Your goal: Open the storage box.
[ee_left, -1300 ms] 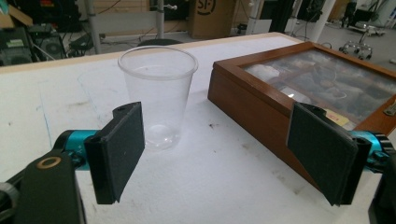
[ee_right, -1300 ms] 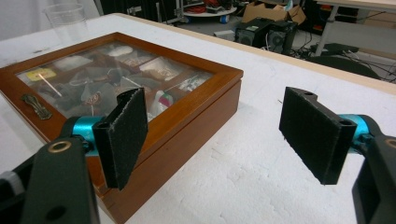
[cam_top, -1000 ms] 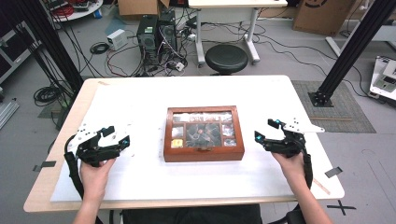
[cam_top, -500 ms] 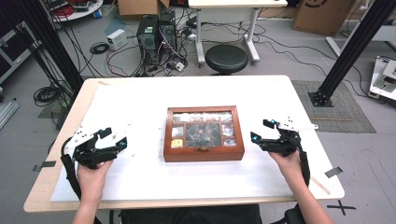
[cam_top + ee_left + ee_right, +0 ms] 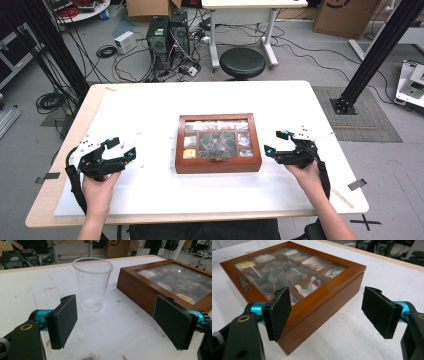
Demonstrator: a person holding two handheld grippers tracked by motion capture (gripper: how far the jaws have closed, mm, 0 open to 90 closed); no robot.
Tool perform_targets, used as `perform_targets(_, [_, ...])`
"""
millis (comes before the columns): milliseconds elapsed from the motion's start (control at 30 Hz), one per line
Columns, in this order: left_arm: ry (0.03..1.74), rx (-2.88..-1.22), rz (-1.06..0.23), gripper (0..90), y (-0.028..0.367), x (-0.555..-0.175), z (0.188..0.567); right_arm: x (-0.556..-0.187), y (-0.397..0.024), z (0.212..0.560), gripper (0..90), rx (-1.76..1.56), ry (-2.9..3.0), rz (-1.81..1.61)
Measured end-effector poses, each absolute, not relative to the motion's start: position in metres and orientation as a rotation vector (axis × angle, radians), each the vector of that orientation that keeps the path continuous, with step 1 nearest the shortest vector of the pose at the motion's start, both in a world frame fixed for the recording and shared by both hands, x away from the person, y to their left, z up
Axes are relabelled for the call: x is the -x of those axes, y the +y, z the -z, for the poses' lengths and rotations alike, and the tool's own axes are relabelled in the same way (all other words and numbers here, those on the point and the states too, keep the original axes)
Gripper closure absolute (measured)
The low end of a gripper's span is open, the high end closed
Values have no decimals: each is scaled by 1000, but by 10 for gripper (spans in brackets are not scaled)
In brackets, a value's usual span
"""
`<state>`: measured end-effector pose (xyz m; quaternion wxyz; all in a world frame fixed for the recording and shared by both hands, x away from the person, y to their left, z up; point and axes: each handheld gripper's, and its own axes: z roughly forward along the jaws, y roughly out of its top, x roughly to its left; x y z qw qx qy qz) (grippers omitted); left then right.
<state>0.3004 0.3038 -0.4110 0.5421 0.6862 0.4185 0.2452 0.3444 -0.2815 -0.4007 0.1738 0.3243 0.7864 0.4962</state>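
A wooden box (image 5: 217,143) with a glass lid stands shut at the table's middle, several small items showing under the glass. My left gripper (image 5: 122,147) rests open to the left of it, held in a hand. In the left gripper view its jaws (image 5: 115,312) stand wide apart, facing an upright clear plastic cup (image 5: 92,285) with the box (image 5: 170,282) to its right. My right gripper (image 5: 276,142) is open just right of the box. In the right gripper view (image 5: 328,307) the box's side wall (image 5: 322,312) lies between the spread pads, and a brass latch (image 5: 242,283) shows on its front.
The white table top (image 5: 150,100) ends in a wooden edge (image 5: 200,216) by the person. Beyond the far edge stand a black stool (image 5: 242,62), computer towers (image 5: 167,32) and loose cables on the floor. A black frame post (image 5: 372,55) rises at the right.
Both grippers have drifted slightly toward the person, and the right one has edged closer to the box. Both stay open; the box has not moved.
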Motion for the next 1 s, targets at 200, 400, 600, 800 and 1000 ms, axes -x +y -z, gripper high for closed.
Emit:
perform_targets(200, [994,-1633,-579,195,304,-300,411,-346,-275,403,236,-859,2311,-1421])
perform_targets(400, [994,-1629,-576,195,303,-301,411,-346,-271,406,230,-829,2381,-1419])
perform_targets(600, [994,-1631,-579,195,301,-306,411,-343,-269,410,230,-804,2440,-1397])
perform_targets(800, [988,-1632,-580,195,299,-309,411,-341,-266,415,230,-778,2523,-1335])
perform_targets(1000, [991,-1632,-578,195,299,-310,411,-342,-264,418,238,-758,2567,-1304])
